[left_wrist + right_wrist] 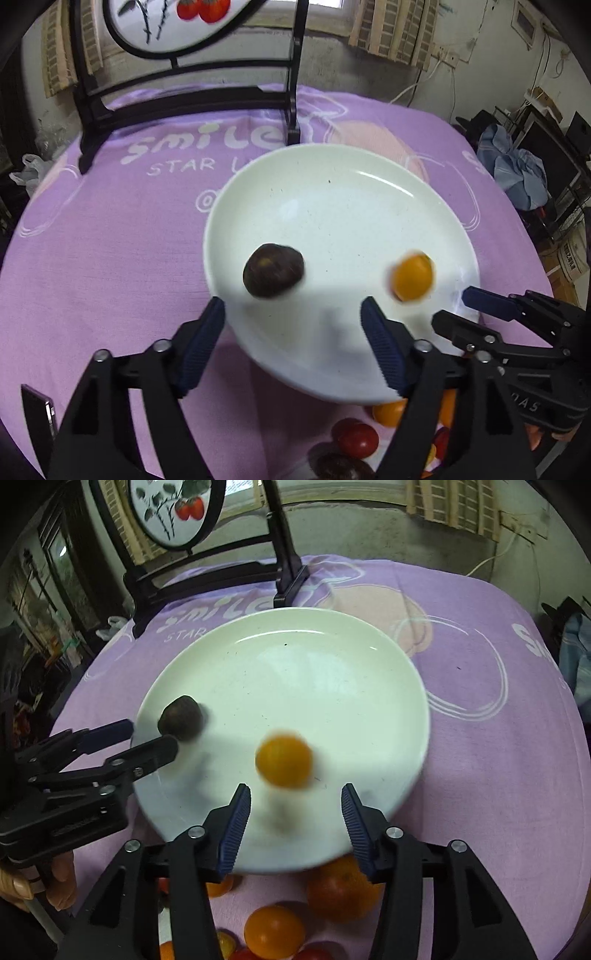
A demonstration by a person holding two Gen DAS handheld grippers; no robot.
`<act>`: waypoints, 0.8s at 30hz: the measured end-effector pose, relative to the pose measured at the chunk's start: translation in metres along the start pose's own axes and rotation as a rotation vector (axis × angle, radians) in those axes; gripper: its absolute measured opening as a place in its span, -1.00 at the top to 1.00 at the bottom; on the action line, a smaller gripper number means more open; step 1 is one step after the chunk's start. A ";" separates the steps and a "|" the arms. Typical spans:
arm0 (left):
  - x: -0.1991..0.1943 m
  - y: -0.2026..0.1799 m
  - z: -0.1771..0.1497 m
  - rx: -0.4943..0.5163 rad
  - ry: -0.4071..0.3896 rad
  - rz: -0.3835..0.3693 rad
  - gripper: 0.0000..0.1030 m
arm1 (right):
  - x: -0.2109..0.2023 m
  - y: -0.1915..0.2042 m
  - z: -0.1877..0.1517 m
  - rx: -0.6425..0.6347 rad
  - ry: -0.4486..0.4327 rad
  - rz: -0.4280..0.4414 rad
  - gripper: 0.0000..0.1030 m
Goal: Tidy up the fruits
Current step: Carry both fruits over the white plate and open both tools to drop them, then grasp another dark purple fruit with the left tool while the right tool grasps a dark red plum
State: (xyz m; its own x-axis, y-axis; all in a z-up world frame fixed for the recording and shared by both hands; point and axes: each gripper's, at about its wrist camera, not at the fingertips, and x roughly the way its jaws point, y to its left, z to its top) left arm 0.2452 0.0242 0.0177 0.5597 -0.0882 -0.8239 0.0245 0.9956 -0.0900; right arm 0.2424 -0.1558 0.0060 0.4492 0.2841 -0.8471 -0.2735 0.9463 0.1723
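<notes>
A white plate (332, 206) (295, 664) lies on the purple cloth. On it are a dark brown fruit (273, 270) (181, 718) and an orange fruit (412, 273) (283, 761), which is blurred. My left gripper (293, 314) is open and empty, just short of the dark fruit; it also shows at the left of the right wrist view (147, 734). My right gripper (295, 801) is open and empty, just behind the orange fruit; it shows in the left wrist view (454, 308). Several loose orange and red fruits (275, 930) (358, 437) lie near the plate's near rim.
A black wooden stand with a round painted panel (184, 85) (207, 565) stands at the table's far side. A phone (38, 410) lies at the near left. The purple tablecloth (498, 738) spreads right of the plate. Clutter (524, 177) sits beyond the right edge.
</notes>
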 end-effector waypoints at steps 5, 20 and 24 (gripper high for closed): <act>-0.044 -0.002 -0.026 0.037 -0.064 0.016 -0.73 | -0.038 -0.007 -0.034 -0.017 -0.064 -0.017 -0.24; -0.094 0.013 -0.163 0.026 -0.052 0.016 -0.85 | -0.093 -0.024 -0.166 -0.054 -0.083 -0.117 -0.41; -0.091 0.019 -0.186 0.016 -0.020 0.015 -0.85 | -0.079 -0.018 -0.178 -0.061 -0.050 -0.124 -0.41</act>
State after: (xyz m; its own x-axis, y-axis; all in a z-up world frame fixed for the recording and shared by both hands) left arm 0.0409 0.0461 -0.0126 0.5766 -0.0724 -0.8138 0.0293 0.9973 -0.0680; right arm 0.0608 -0.2227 -0.0198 0.5238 0.1742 -0.8339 -0.2639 0.9639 0.0356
